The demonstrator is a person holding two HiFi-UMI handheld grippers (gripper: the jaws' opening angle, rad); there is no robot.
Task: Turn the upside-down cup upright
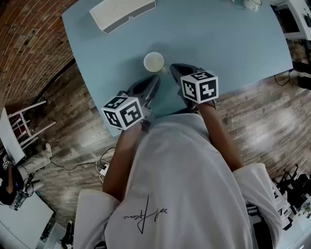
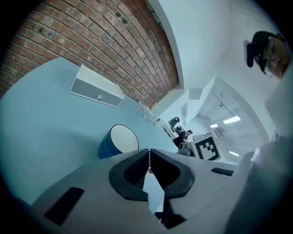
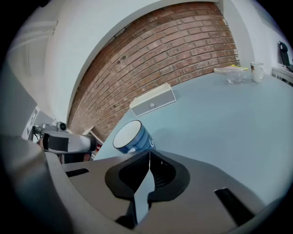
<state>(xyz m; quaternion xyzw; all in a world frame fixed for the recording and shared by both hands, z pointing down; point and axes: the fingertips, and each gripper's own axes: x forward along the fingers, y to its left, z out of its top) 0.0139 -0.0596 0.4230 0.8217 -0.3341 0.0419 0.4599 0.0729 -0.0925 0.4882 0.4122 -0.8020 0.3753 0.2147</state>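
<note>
Cup sits base-up, lower part hidden behind left gripper.

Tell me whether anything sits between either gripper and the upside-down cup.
Nothing visible does. The cup stands alone on the blue table, just ahead of the left gripper and the right gripper, both shut and empty. The white box lies farther back, beyond the cup.

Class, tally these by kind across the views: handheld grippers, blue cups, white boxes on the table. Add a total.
Grippers: 2 (left gripper, right gripper)
Blue cups: 1 (blue cup, upside down)
White boxes: 1 (white box)
Total: 4
</note>
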